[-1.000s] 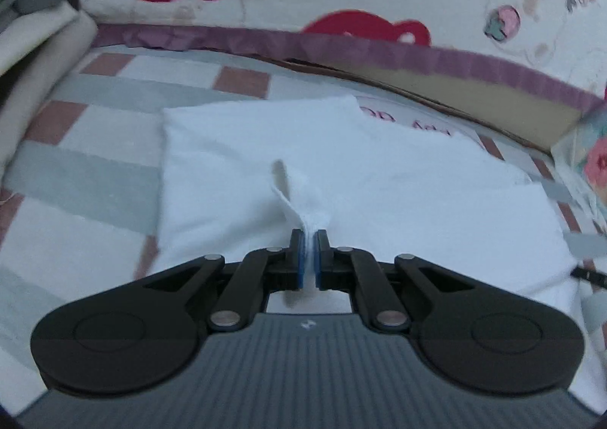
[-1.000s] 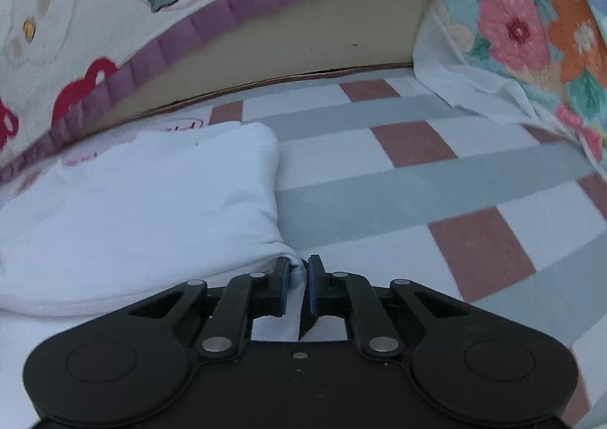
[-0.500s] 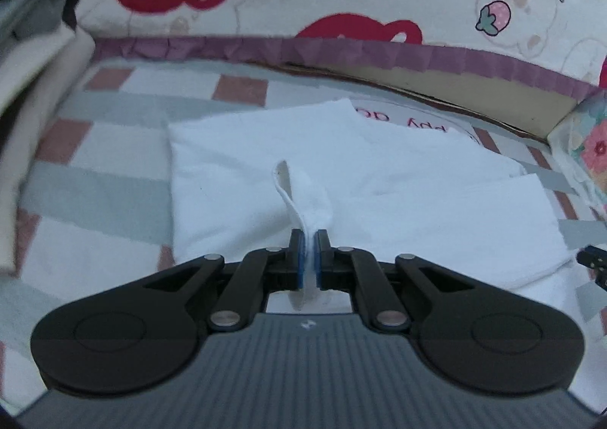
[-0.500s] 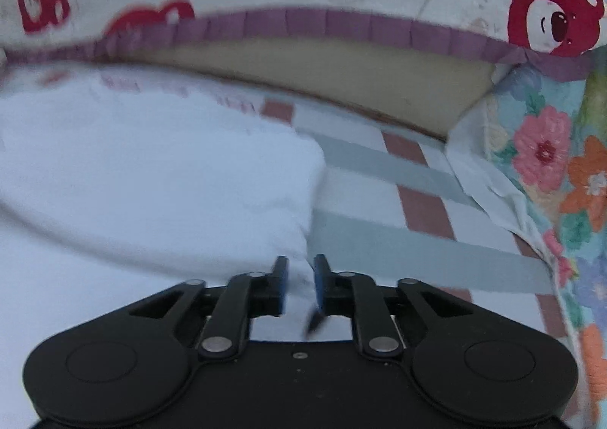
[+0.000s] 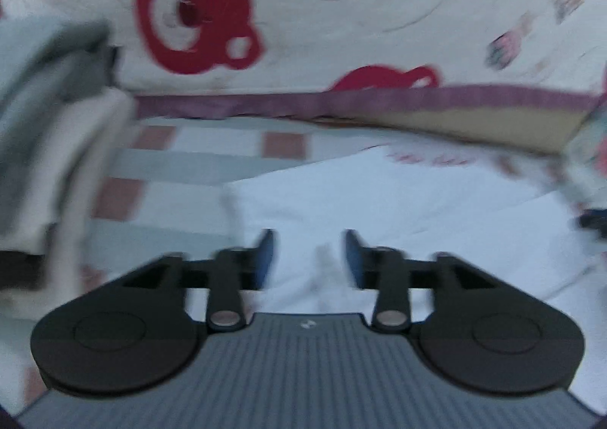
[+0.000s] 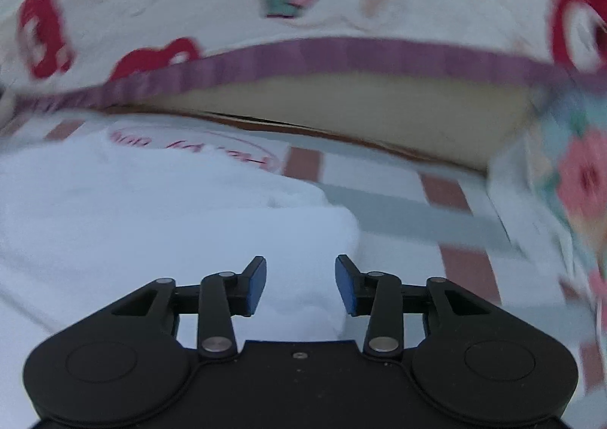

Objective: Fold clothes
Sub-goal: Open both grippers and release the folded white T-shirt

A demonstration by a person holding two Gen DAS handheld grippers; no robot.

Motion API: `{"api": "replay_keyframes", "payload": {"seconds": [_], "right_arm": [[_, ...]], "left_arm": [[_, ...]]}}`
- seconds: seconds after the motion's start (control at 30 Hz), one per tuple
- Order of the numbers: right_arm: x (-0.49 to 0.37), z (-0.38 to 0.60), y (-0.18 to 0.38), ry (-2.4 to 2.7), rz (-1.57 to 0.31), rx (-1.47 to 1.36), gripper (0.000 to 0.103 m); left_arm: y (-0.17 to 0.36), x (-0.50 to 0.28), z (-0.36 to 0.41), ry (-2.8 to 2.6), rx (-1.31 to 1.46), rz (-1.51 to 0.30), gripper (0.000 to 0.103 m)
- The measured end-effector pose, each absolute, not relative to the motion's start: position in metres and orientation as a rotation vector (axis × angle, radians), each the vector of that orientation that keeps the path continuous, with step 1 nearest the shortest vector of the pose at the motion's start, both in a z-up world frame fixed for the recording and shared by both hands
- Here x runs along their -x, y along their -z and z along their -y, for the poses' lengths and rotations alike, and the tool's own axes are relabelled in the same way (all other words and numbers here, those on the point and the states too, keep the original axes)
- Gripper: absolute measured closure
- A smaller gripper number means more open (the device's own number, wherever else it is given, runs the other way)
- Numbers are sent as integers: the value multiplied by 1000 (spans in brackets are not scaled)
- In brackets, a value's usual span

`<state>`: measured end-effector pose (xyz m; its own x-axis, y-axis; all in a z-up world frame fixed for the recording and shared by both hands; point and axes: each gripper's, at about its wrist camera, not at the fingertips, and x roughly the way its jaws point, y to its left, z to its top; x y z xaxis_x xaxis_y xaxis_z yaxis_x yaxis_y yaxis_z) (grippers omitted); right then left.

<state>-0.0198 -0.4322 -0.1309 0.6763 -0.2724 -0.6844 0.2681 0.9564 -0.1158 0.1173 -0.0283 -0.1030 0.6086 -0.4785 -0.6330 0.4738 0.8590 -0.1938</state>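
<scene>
A white garment (image 5: pixel 398 201) lies folded on the checked bed sheet, with pink lettering (image 6: pixel 212 148) showing at its far edge. My left gripper (image 5: pixel 308 252) hovers over the garment's near left part; its jaws are opening, and a small raised pucker of cloth (image 5: pixel 322 258) stands between the pads without being pressed. My right gripper (image 6: pixel 299 279) is above the garment's right folded corner (image 6: pixel 322 235); its jaws are opening too, with only flat cloth below the gap. Both views are blurred.
A quilt with red bears and a purple hem (image 5: pixel 341 102) rises behind the bed. A stack of grey and beige folded clothes (image 5: pixel 49 133) sits at the left. Floral fabric (image 6: pixel 580 178) lies at the right. The checked sheet (image 6: pixel 436 209) lies right of the garment.
Both grippers have let go of the white cloth and spread their jaws. The left one lifted and drew back; the pinched ridge sagged. The right one rolled and shifted sideways along the garment's edge.
</scene>
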Motion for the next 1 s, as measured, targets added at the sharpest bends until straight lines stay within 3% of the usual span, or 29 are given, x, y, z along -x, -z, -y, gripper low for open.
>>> {"api": "replay_keyframes", "payload": {"seconds": [0.13, 0.3, 0.33, 0.37, 0.4, 0.5, 0.6, 0.8, 0.87, 0.93, 1.0], "right_arm": [[-1, 430, 137, 265, -790, 11, 48], [-19, 440, 149, 285, -801, -73, 48], [-22, 442, 151, 288, -803, -88, 48], [-23, 443, 153, 289, -808, -96, 48], [-25, 444, 155, 290, -814, -98, 48], [-28, 448, 161, 300, -835, -101, 48], [-27, 452, 169, 327, -856, -108, 47], [-20, 463, 176, 359, -862, -129, 39], [-20, 467, 175, 360, -866, -133, 39], [-18, 472, 171, 380, -860, -131, 39], [-14, 480, 167, 406, -849, -136, 39]], "left_arm": [[140, -141, 51, 564, 15, -825, 46], [165, -154, 62, 488, -3, -801, 43], [168, -157, 64, 516, 24, -813, 52], [169, -158, 65, 532, 30, -820, 71], [169, -158, 66, 535, 19, -815, 99], [152, -150, 55, 493, 36, -696, 100], [140, -143, 48, 432, 26, -622, 99], [161, -157, 42, 310, -10, -776, 91], [158, -165, 28, 306, 56, -785, 79], [153, -173, 13, 314, 126, -785, 56], [150, -179, -2, 324, 192, -793, 55]]}}
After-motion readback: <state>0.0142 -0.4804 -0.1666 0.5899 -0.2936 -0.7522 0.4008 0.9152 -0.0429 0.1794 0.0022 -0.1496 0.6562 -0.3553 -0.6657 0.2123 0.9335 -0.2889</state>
